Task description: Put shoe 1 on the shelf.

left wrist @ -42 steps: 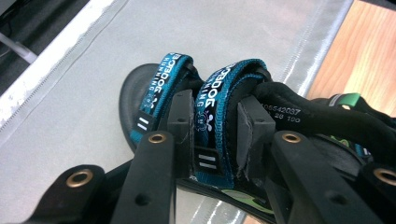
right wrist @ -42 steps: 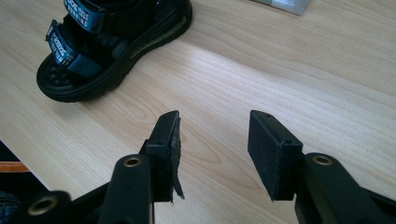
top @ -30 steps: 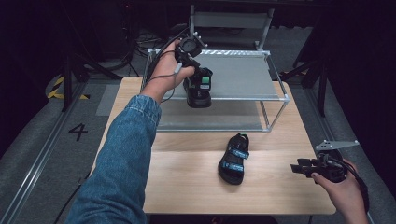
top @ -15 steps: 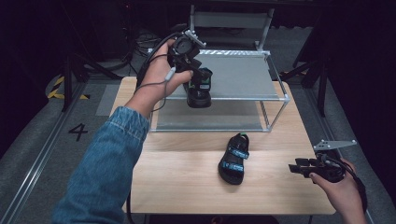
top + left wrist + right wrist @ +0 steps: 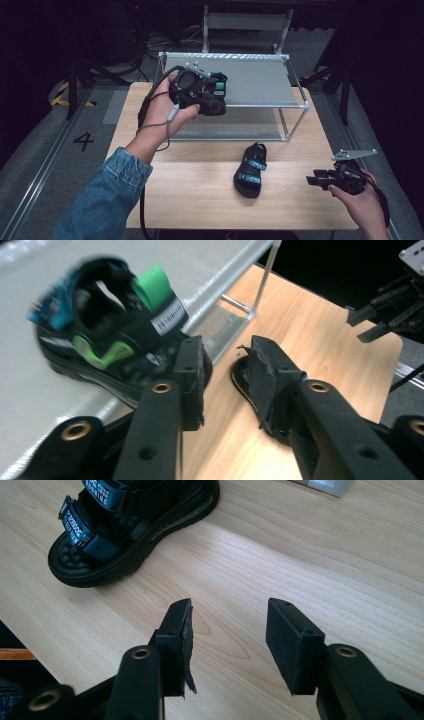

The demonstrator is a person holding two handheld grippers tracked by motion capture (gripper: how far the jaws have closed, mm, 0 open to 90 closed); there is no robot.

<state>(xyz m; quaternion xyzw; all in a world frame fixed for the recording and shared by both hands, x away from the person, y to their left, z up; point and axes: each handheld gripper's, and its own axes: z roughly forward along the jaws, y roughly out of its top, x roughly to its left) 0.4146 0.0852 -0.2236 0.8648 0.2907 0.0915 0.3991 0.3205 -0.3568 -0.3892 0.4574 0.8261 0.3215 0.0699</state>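
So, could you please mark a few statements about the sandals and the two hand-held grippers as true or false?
1. A black sandal lies on the wooden table. True.
2. The right hand-held gripper is clamped on that sandal. False: its jaws are open and empty, apart from the sandal.
3. A metal rack stands at the table's far side. True.
4. The left hand-held gripper has a sandal between its jaws. False: its jaws have just been closing with nothing between them; the green-strapped sandal sits beside them on the rack's top shelf.
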